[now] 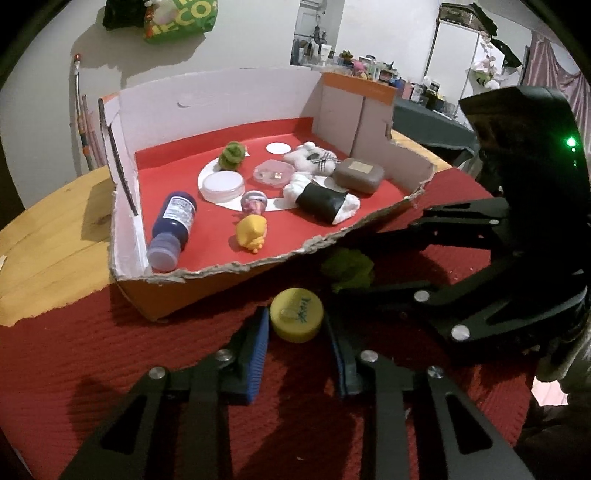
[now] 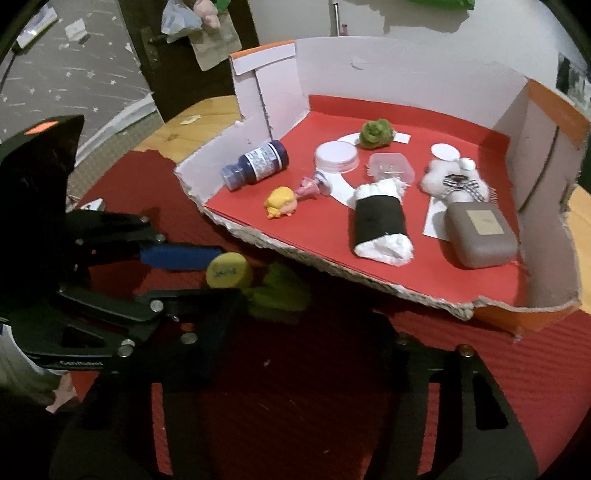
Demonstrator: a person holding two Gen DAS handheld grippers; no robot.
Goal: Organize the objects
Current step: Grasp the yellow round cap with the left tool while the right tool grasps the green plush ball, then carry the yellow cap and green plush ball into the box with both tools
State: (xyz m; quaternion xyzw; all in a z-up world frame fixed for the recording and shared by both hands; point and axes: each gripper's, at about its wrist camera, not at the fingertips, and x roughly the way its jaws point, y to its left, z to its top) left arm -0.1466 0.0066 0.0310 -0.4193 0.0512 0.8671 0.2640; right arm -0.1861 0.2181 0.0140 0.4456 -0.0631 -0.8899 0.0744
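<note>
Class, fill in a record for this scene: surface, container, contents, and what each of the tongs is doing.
Surface: red mat
Container: cardboard box, red-lined
Contents include: blue bottle, yellow figure, brown case
Left tongs: shut on yellow cap
Right tongs: around green fuzzy ball, grip unclear

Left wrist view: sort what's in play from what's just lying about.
In play: yellow cap, green pom-pom, cardboard box, blue bottle.
Lying about: green bag, fridge.

Home: fridge (image 1: 458,48), cluttered shelves (image 1: 369,68)
</note>
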